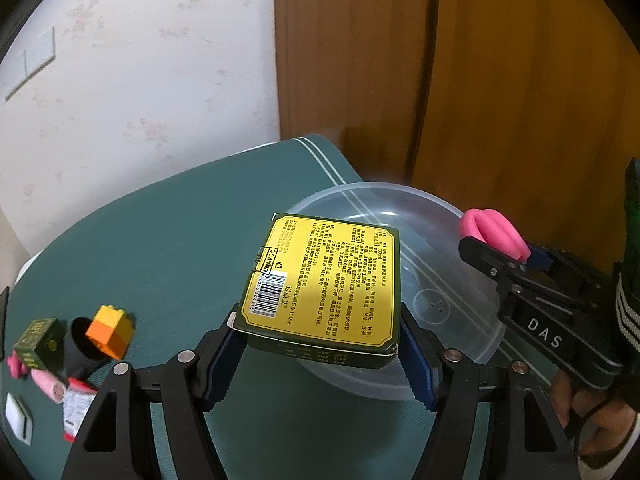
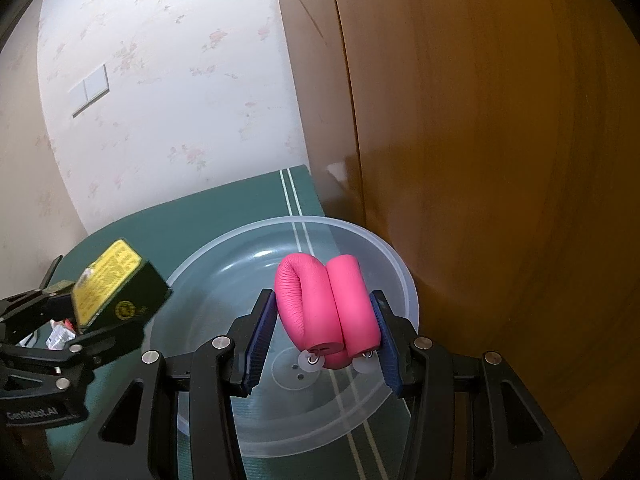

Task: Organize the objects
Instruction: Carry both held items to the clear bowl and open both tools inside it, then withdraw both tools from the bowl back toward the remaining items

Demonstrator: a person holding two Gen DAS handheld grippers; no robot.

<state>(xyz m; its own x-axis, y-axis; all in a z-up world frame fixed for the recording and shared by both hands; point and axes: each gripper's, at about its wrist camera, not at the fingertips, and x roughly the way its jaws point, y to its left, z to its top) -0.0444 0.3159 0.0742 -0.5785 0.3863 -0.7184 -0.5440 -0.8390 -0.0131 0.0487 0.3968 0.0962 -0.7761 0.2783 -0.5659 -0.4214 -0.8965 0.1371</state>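
While both tools hover over the bowl (image 2: 400,272), left tool (image 1: 320,354) pinches box (image 1: 324,280), right tool (image 2: 326,334) pinches pink roll (image 2: 328,304); next: release inside.

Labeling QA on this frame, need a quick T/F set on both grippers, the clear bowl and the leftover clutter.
1. The left gripper grips a dark green box with a yellow printed label. True.
2. The right gripper is empty. False: it is shut on a folded pink foam tube.
3. The clear plastic bowl already holds both items. False: both hang above it, still gripped.
4. An orange and yellow toy block remains on the green mat. True.
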